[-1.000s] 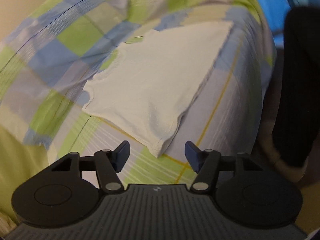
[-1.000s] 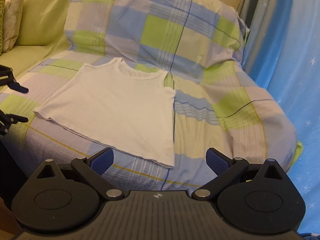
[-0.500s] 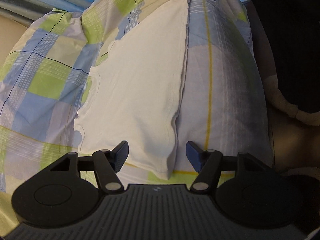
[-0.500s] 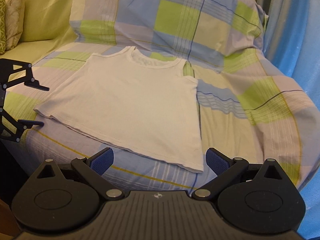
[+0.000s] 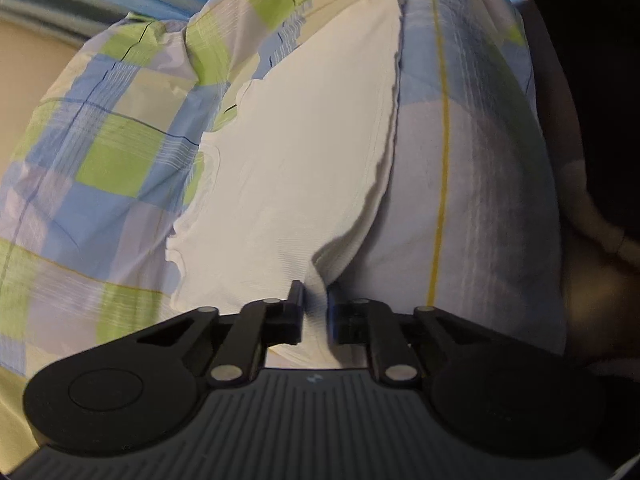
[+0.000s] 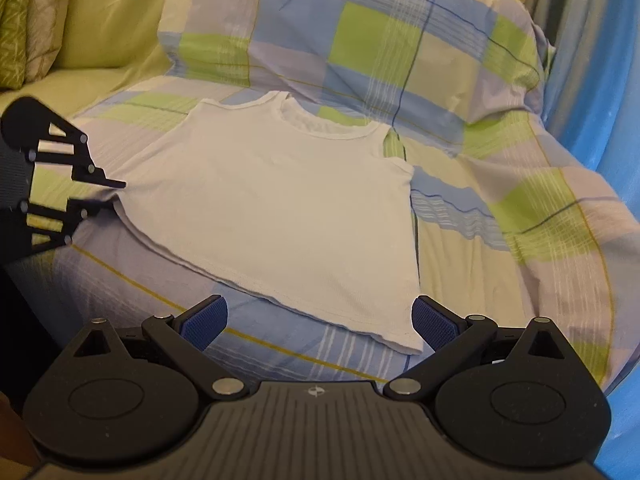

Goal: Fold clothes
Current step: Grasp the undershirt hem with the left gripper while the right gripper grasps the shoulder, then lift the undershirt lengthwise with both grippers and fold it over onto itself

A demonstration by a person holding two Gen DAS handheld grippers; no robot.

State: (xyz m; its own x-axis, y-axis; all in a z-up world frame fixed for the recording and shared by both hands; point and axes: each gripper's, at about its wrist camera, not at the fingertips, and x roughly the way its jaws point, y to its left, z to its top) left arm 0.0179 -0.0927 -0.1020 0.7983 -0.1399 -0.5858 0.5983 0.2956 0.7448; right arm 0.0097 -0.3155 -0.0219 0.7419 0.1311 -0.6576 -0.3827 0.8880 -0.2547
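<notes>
Left wrist view is showing the left tool [image 5: 316,300] pinching the white tank top [image 5: 296,168] hem corner; right view is showing the right tool [image 6: 319,318] spread, top lying flat on checked sofa cover [image 6: 500,208].

Support surface as I see it from the right wrist view: a sofa [image 6: 100,40], yellow-green, mostly draped with a checked sheet [image 6: 460,80] in blue, green and pale lilac. A white sleeveless top [image 6: 288,208] lies flat on the sheet, neckline toward the backrest, hem toward the front edge. Two patterned cushions [image 6: 28,20] lean at the sofa's far left corner.
</notes>
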